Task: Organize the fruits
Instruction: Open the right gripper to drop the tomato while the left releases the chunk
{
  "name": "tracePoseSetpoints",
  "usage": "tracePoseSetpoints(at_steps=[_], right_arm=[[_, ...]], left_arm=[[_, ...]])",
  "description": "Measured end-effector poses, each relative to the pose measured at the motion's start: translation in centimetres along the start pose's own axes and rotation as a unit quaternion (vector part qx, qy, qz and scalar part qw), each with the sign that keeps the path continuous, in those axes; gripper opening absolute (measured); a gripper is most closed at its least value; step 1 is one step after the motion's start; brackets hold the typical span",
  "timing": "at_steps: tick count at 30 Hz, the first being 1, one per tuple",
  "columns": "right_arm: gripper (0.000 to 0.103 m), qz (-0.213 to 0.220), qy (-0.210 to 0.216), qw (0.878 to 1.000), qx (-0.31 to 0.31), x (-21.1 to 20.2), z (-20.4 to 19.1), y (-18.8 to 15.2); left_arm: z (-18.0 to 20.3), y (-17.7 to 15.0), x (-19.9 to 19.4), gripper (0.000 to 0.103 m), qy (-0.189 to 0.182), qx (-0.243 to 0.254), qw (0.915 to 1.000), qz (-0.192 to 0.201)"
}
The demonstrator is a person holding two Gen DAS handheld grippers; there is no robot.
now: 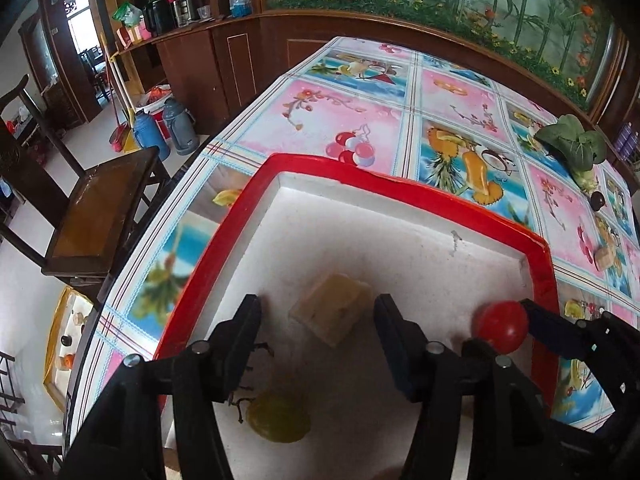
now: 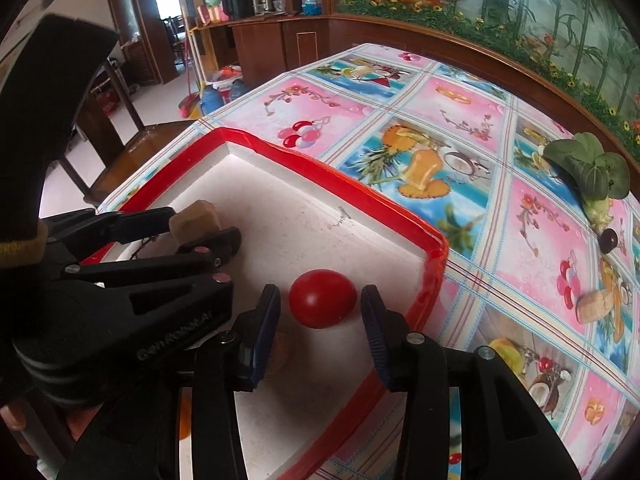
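A white foam tray with a red rim point(image 1: 400, 188) point(image 2: 344, 178) lies on the patterned table. My left gripper point(image 1: 316, 320) point(image 2: 208, 224) is open over a tan block point(image 1: 332, 308) point(image 2: 196, 218) in the tray. A yellow-green fruit point(image 1: 278, 418) with a stem lies below it. My right gripper point(image 2: 320, 300) point(image 1: 500, 326) is open around a red tomato point(image 2: 322, 298) point(image 1: 500, 326) over the tray's right corner; the jaws stand just clear of it.
On the table to the right lie a leafy green vegetable point(image 1: 572, 144) point(image 2: 588, 172), a small dark fruit point(image 1: 598, 201) point(image 2: 609, 239) and a tan piece point(image 1: 604, 258) point(image 2: 596, 302). A wooden chair point(image 1: 100, 216) stands left of the table.
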State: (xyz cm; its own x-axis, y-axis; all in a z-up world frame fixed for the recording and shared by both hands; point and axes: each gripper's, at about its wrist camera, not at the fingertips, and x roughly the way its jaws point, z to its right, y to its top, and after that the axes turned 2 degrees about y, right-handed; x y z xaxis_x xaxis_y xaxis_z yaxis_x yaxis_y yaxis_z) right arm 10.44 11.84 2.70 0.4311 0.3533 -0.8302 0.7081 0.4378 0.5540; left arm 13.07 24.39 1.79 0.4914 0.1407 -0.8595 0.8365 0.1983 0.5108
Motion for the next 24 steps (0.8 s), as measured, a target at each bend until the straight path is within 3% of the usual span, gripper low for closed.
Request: tracePoseSetpoints(at_steps=[24], right_arm=[[0.043, 0.016, 0.012, 0.999, 0.025, -6.2, 0.1, -4.0]], left_arm=[[1.2, -4.3, -5.1, 0.077, 0.009, 0.006, 0.9999, 0.009]])
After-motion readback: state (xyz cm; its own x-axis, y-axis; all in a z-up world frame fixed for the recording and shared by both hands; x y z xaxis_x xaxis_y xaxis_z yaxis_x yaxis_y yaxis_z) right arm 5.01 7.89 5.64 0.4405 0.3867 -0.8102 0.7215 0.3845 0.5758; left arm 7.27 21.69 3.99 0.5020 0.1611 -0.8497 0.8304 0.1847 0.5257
